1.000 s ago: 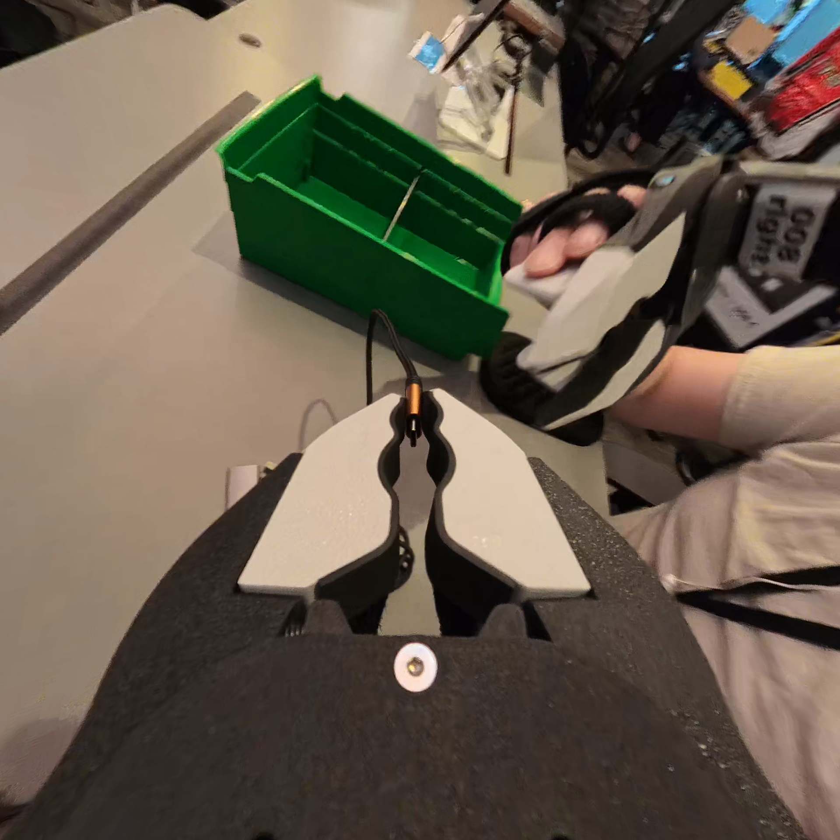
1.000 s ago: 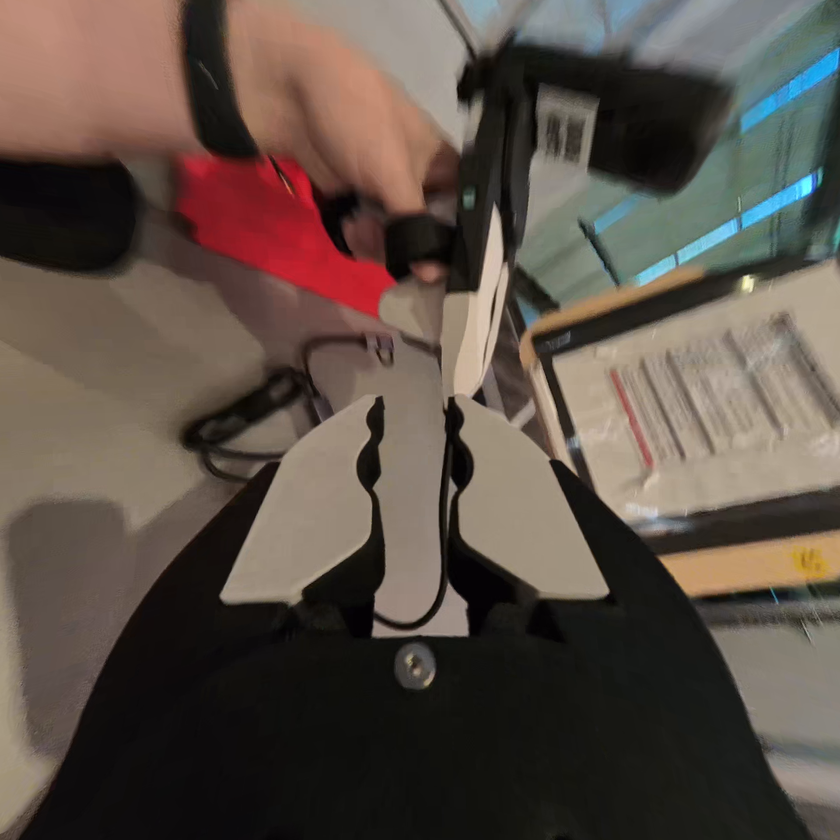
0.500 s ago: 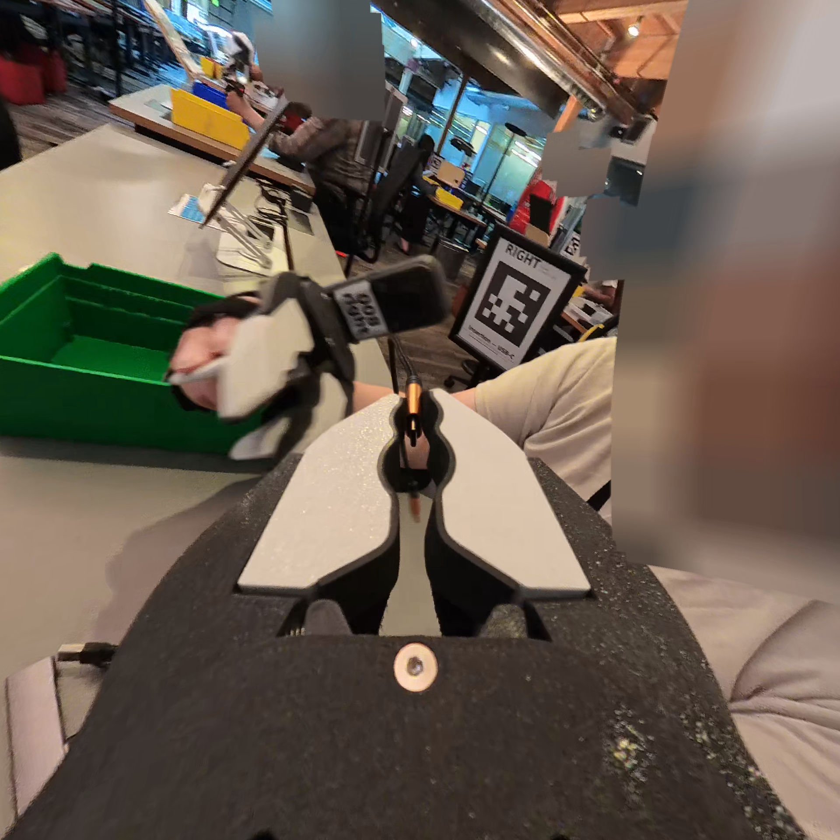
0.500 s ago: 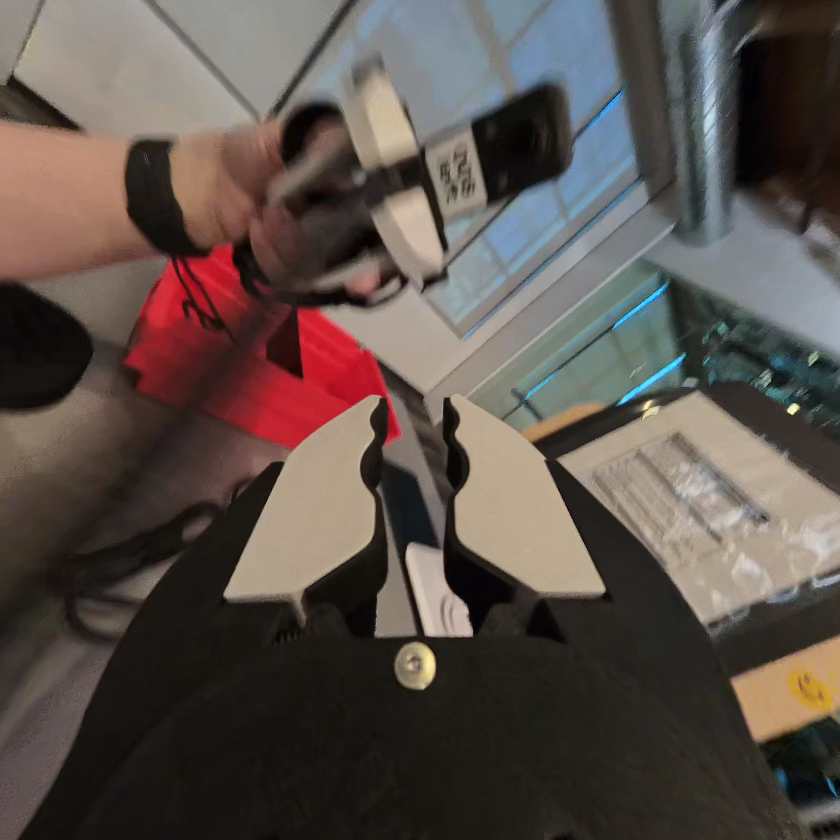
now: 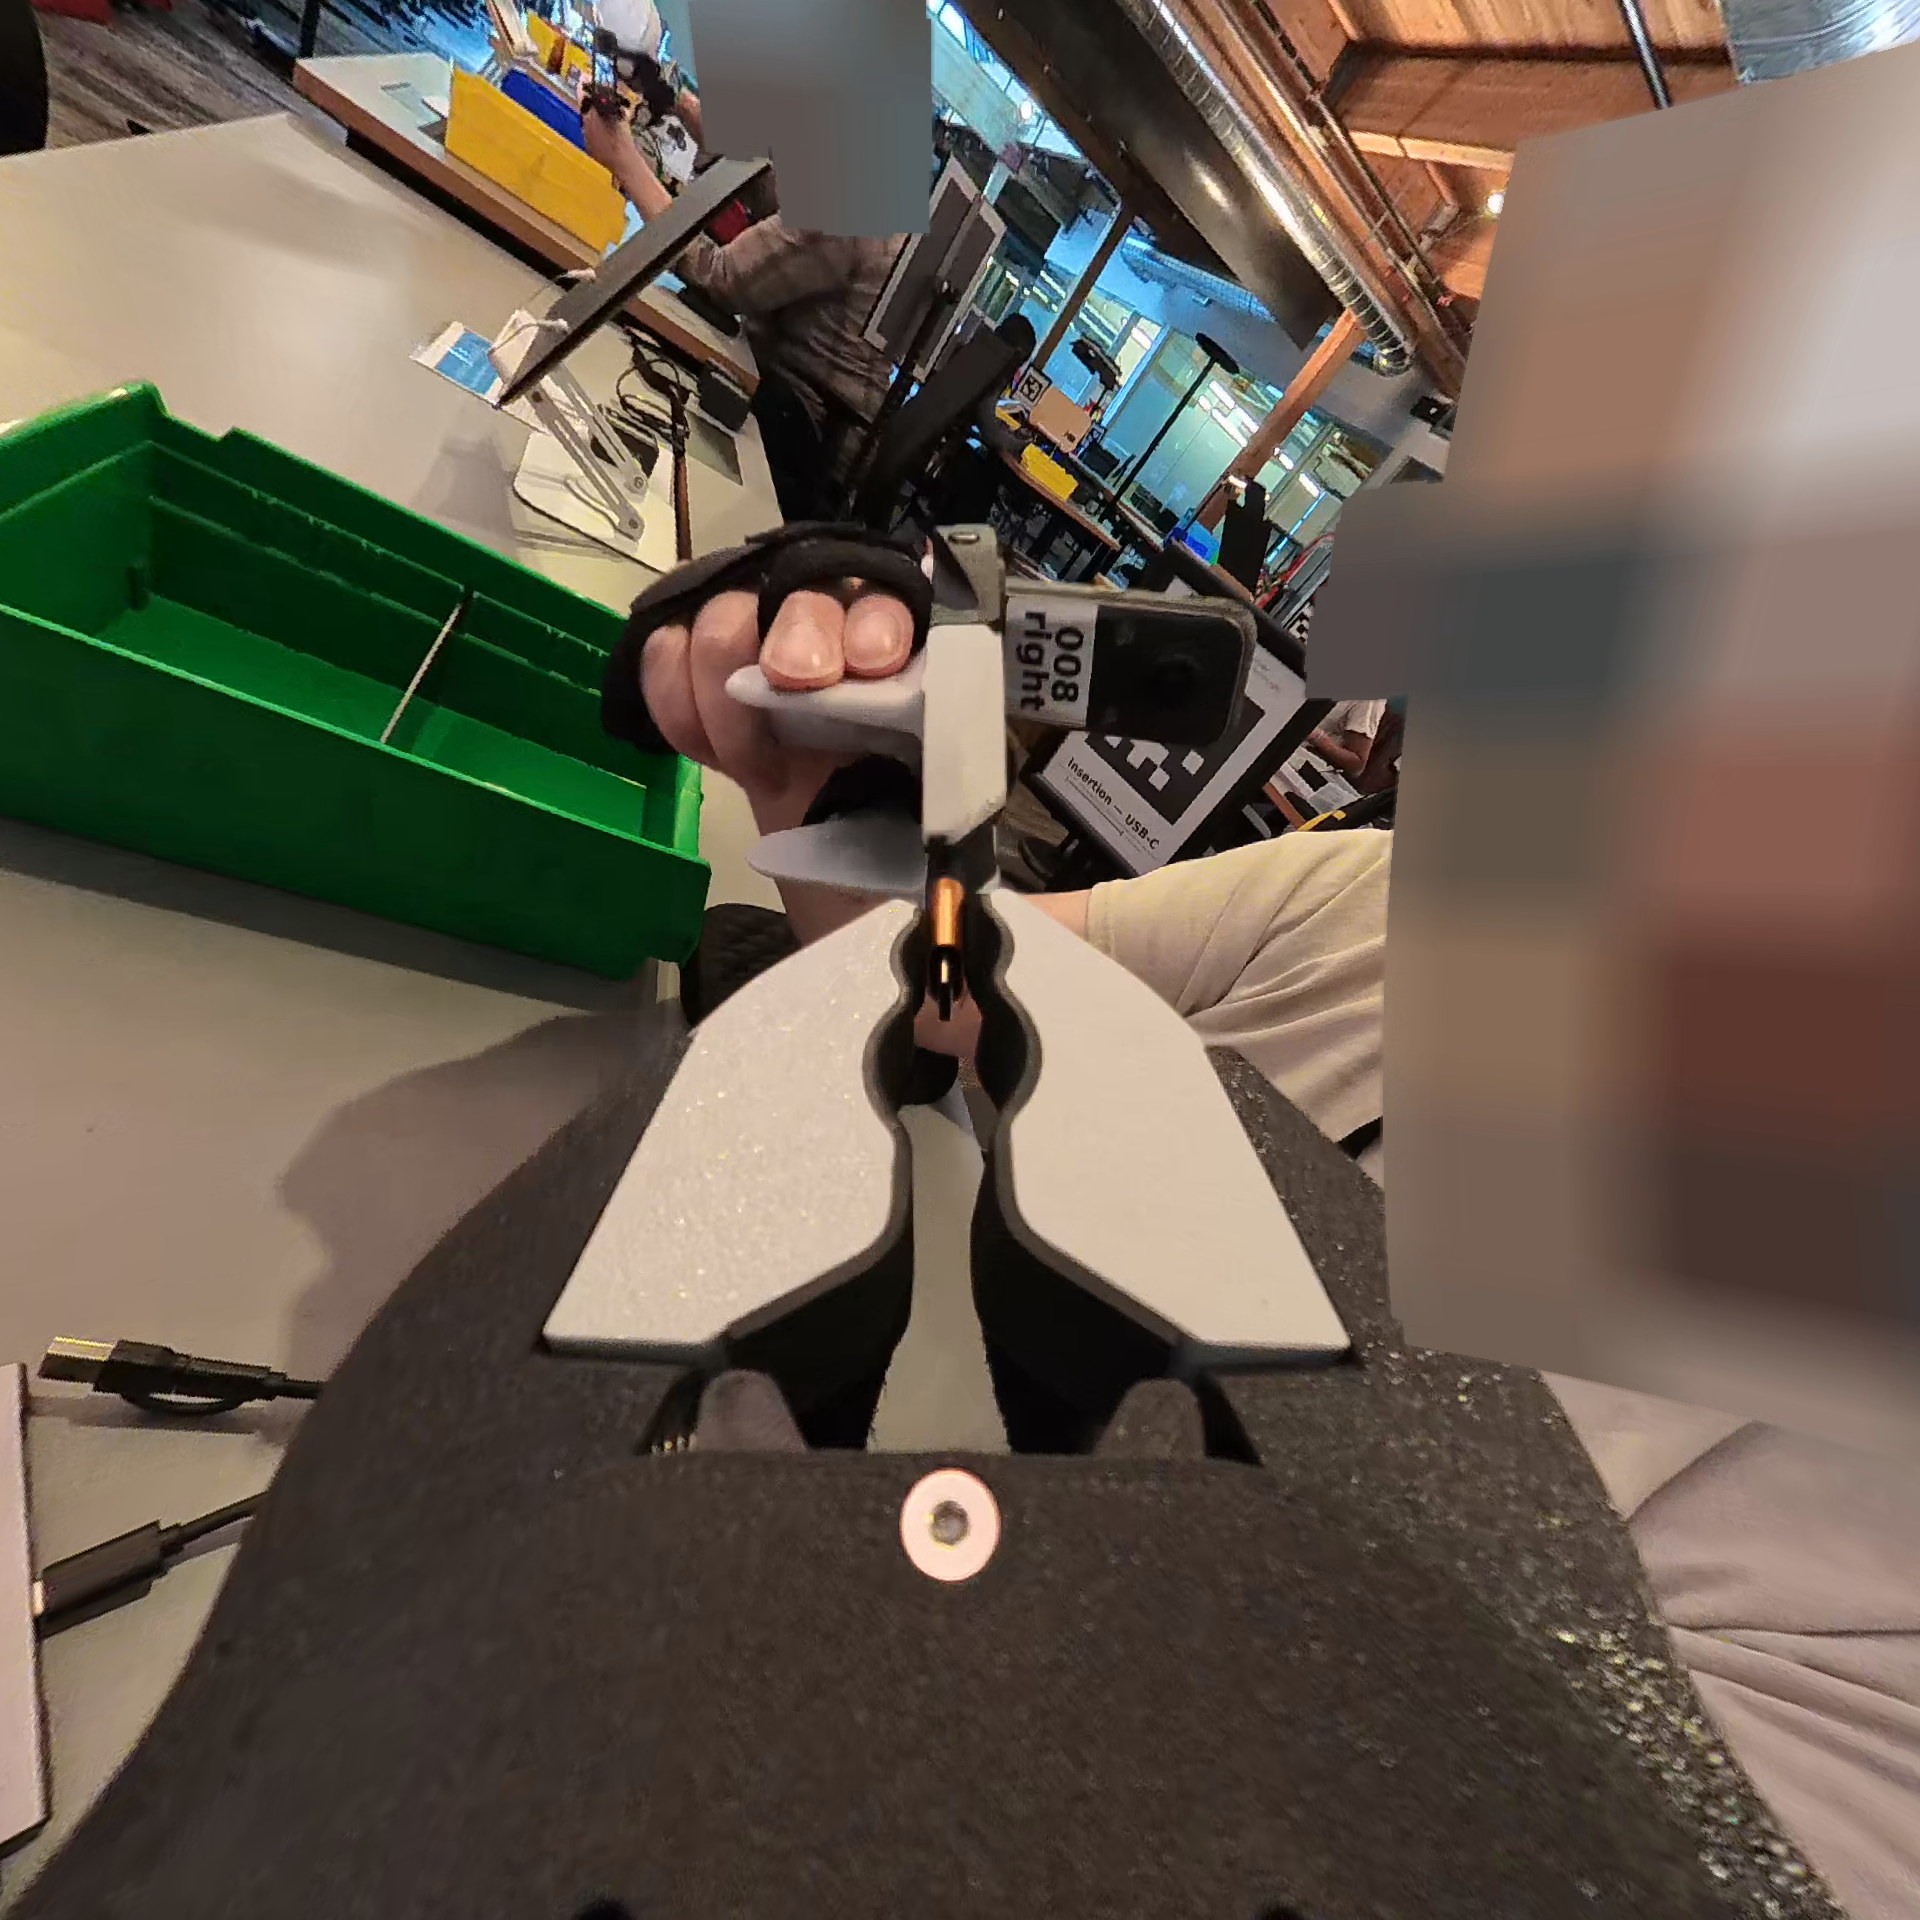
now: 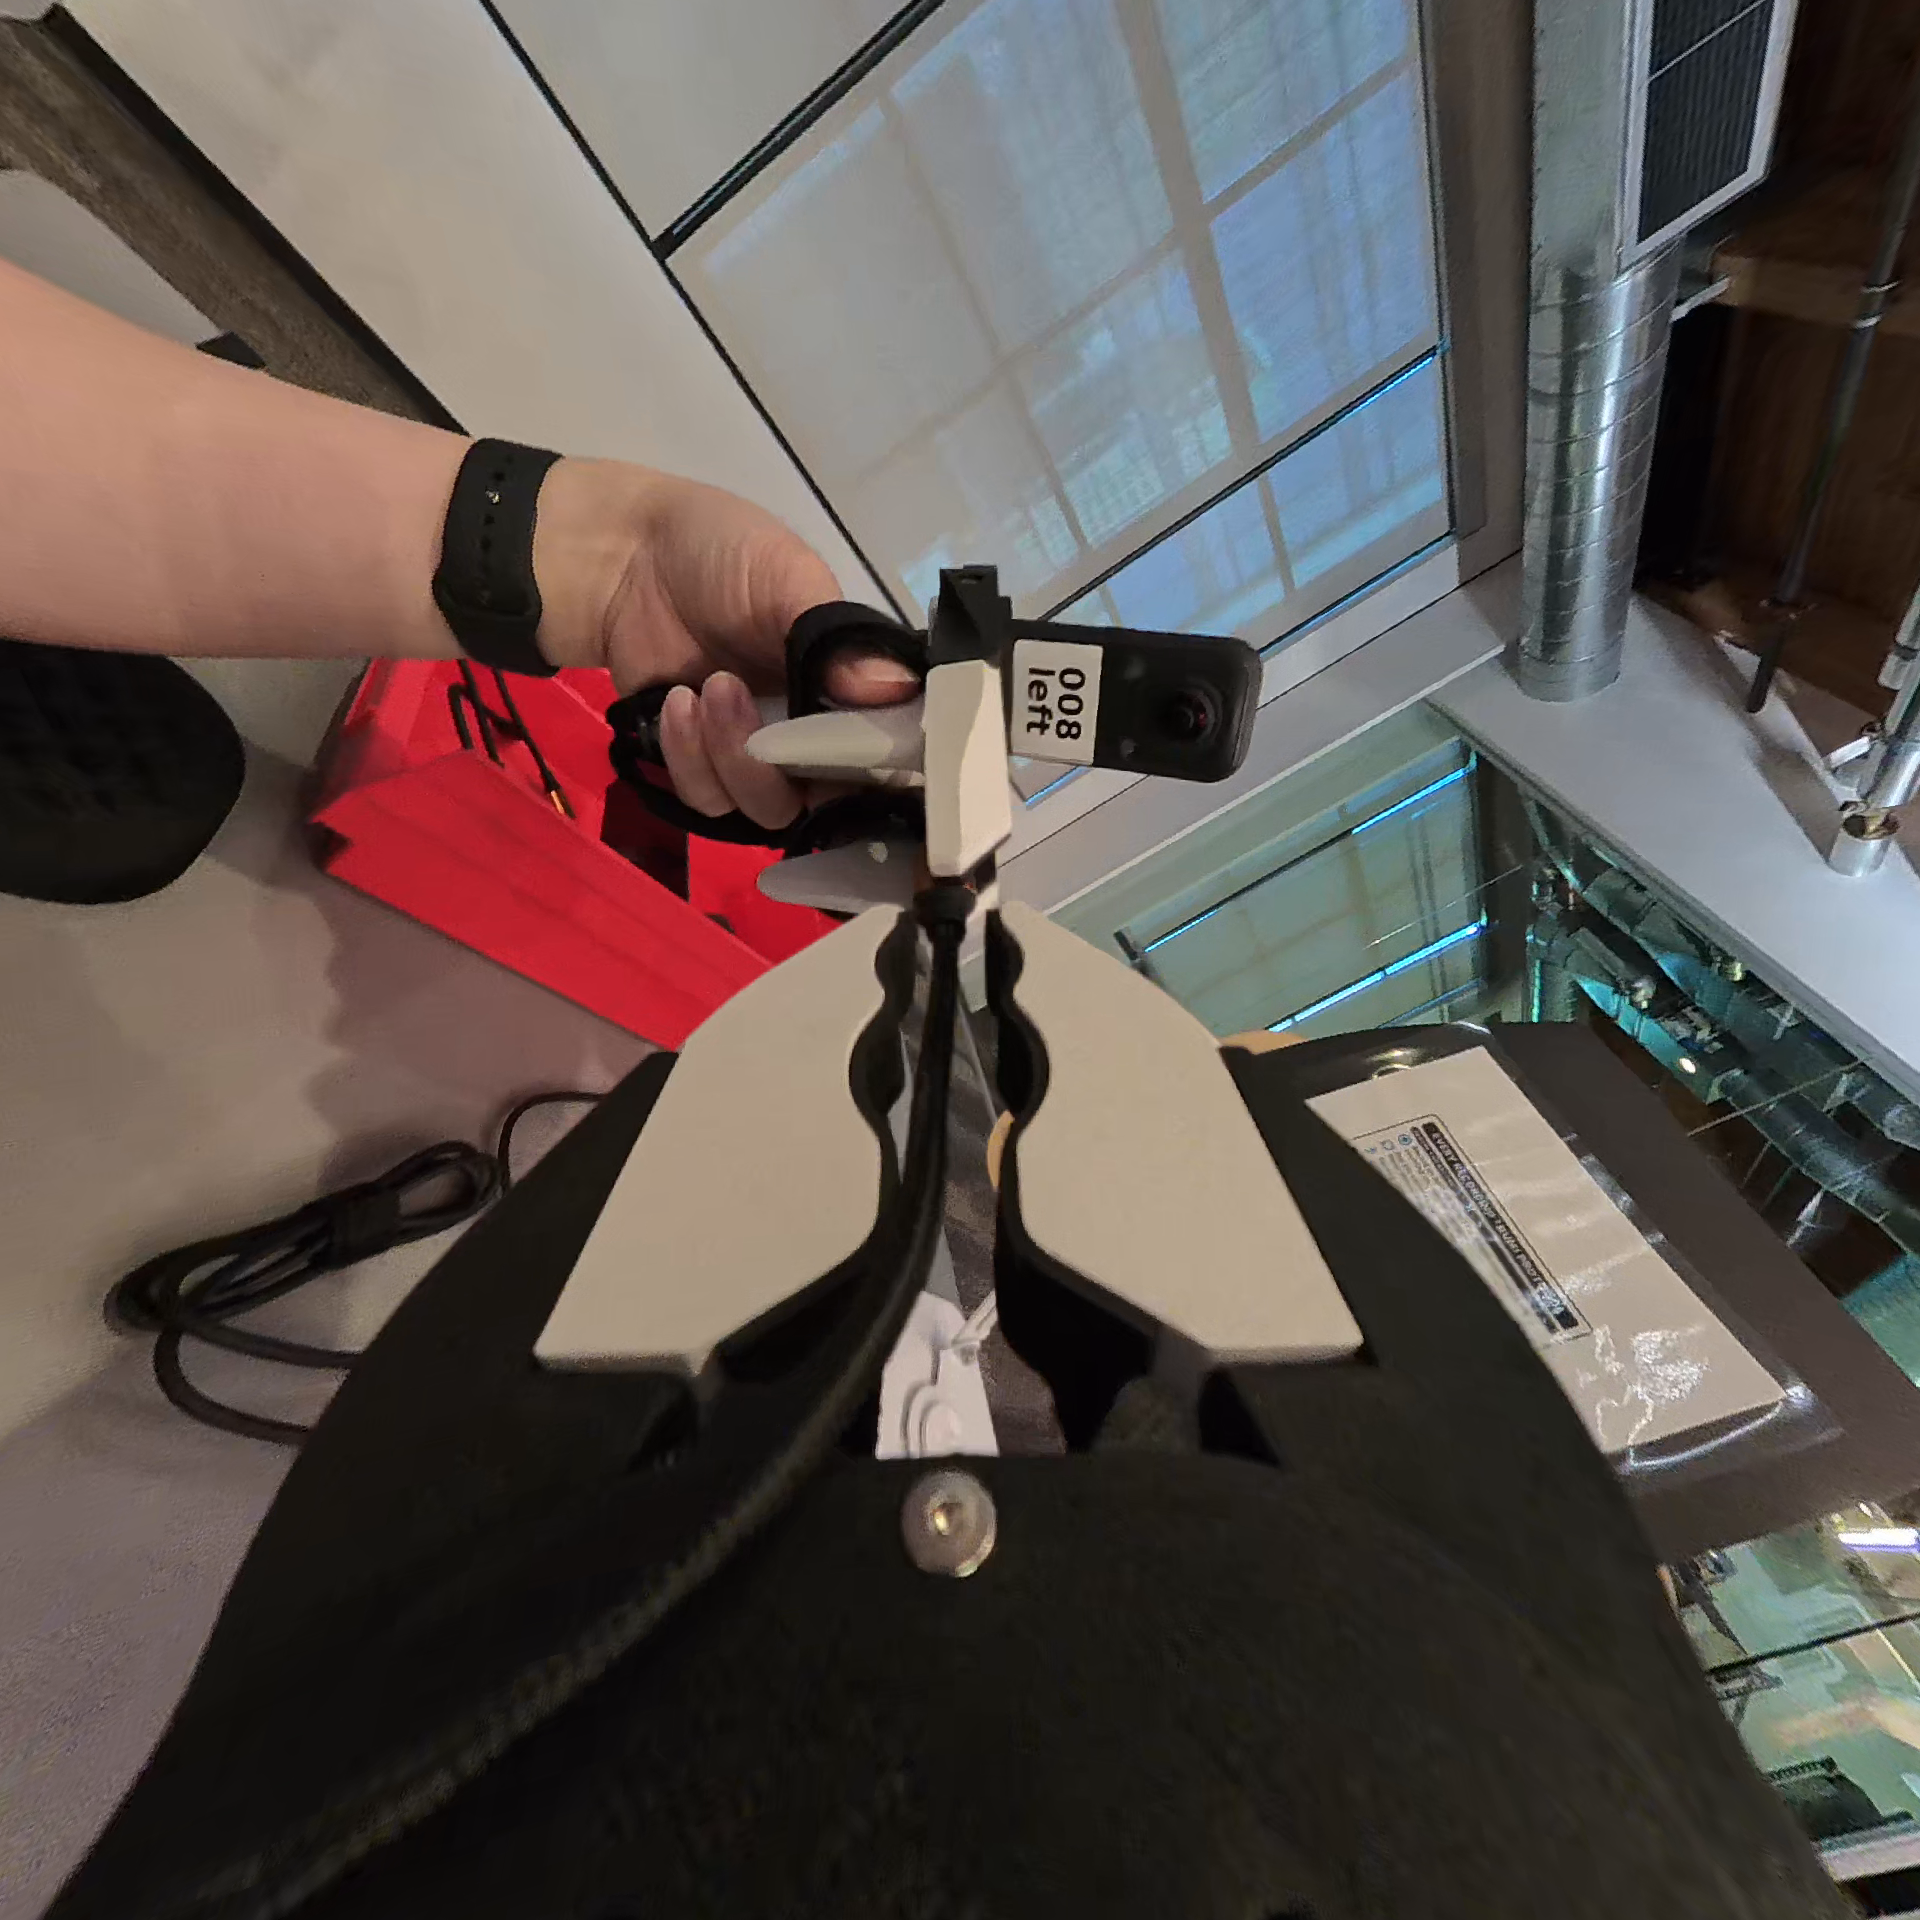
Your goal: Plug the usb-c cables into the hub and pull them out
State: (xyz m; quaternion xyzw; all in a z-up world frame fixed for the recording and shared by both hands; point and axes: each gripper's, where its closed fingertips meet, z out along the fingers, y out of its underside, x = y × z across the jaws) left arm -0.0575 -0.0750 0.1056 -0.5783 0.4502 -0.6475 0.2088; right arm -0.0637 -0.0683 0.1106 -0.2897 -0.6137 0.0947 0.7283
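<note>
My left gripper is shut on the orange metal usb-c plug, held up off the grey table. My right gripper faces it tip to tip and is closed on the black collar of the same cable just behind the plug. The cable runs back between the right fingers and over the gripper body. The right gripper also shows in the left wrist view, rolled on its side. The left gripper shows likewise in the right wrist view.
A green divided bin stands on the table's left. Two loose cable plugs lie by a grey flat slab at the left edge. A red bin, a coiled black cable and a framed sign are nearby. Both grippers' tips are close together, under 4 cm apart.
The left gripper lifted the plug off the table and turned toward the person. The right gripper swung up to face it, and its fingers narrowed around the cable behind the plug.
</note>
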